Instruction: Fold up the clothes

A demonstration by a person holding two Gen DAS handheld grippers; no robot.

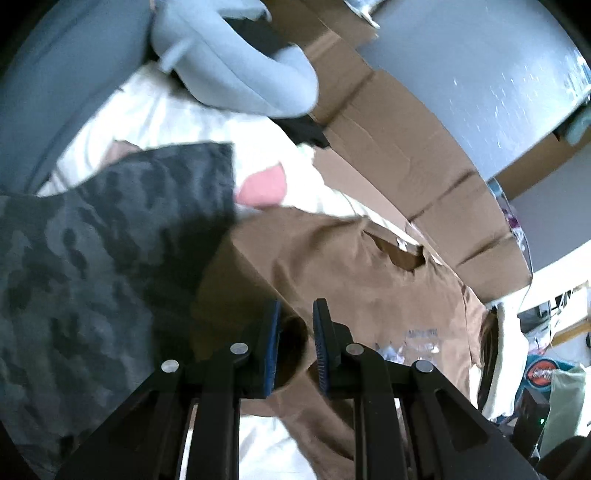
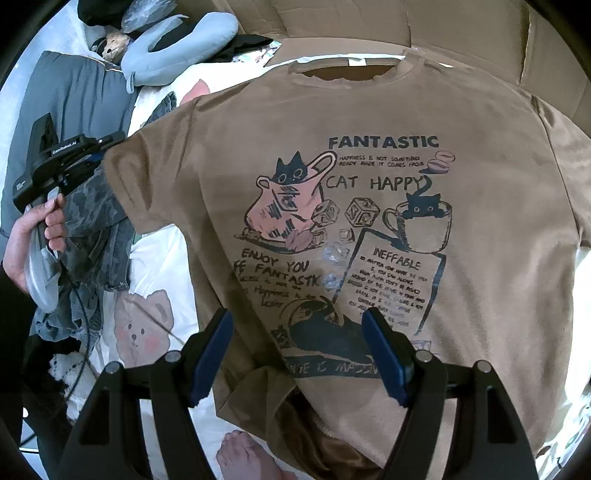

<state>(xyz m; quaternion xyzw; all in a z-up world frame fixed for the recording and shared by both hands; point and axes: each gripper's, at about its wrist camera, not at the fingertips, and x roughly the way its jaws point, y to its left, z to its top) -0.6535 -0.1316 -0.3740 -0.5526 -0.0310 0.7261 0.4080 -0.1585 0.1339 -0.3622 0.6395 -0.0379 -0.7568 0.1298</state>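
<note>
A: What was the left gripper point(image 1: 295, 343) doing?

B: Its jaws stood narrow, and a fold of the brown shirt's point(image 2: 369, 122) sleeve sat pinched between the 2 blue pads point(image 1: 271, 350). In the right wrist view the same gripper point(image 2: 101, 157) met the sleeve edge at the shirt's left side, with a hand point(image 2: 35, 236) around its handle.

A: And the right gripper point(image 2: 301, 354)?

B: Wide apart, gripping nothing. It hung over the lower part of the shirt's print, both pads clear of the cloth as far as I could tell.

A: Where did the shirt lie?

B: Spread face up on a white bed sheet point(image 2: 162, 258), collar toward the cardboard point(image 2: 332, 22) at the far edge, with the cat print and the word FANTASTIC upward. The hem near the right gripper was bunched.

A: What lay around it?

B: A dark camouflage garment point(image 1: 92, 258) just beside the held sleeve, partly under it. Farther off, a grey-blue neck pillow point(image 2: 184, 40) and a dark grey cushion point(image 2: 74, 103). A bare foot point(image 2: 243, 458) showed at the bottom edge, by the hem.
</note>
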